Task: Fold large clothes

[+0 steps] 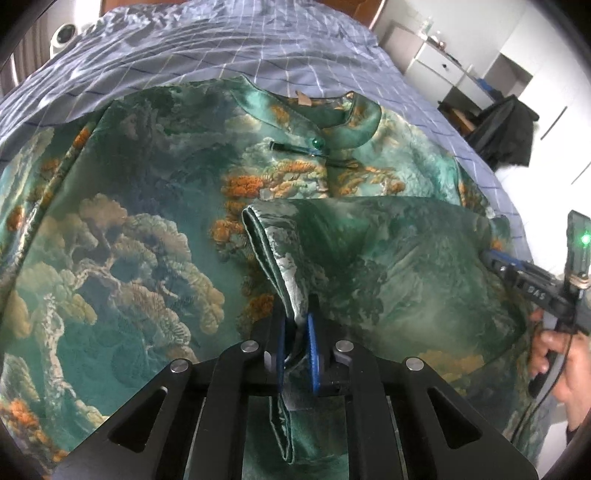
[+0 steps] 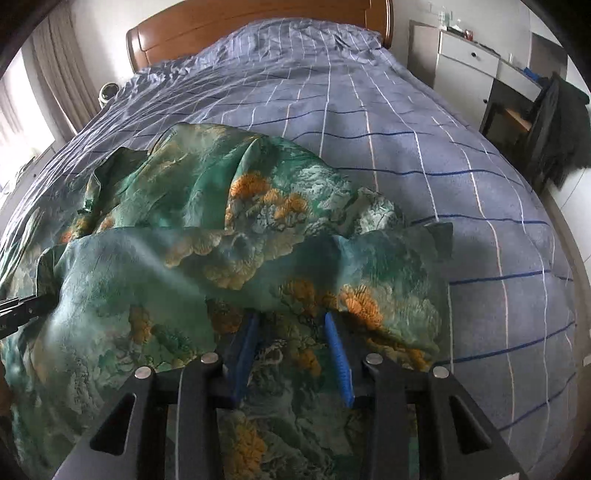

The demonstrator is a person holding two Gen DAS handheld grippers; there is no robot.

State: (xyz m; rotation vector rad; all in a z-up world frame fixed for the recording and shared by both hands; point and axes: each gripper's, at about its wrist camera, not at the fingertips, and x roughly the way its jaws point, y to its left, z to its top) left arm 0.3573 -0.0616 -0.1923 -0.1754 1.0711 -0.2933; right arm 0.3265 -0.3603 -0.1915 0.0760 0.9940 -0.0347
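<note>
A large green silk garment (image 1: 147, 229) with orange and beige tree prints lies spread on the bed, collar (image 1: 332, 122) at the far side. My left gripper (image 1: 295, 332) is shut on the cuff of the right sleeve (image 1: 369, 251), which is folded across the garment's body. My right gripper (image 2: 291, 325) is open, its blue pads (image 2: 338, 354) either side of the garment's folded edge (image 2: 258, 266), resting on the cloth. The right gripper also shows in the left wrist view (image 1: 495, 258) at the garment's right side.
The bed has a blue checked cover (image 2: 406, 147) and a wooden headboard (image 2: 221, 26). White drawers (image 2: 469, 59) and a chair with dark clothes (image 2: 554, 125) stand to the right. A curtain (image 2: 62, 74) hangs at the left.
</note>
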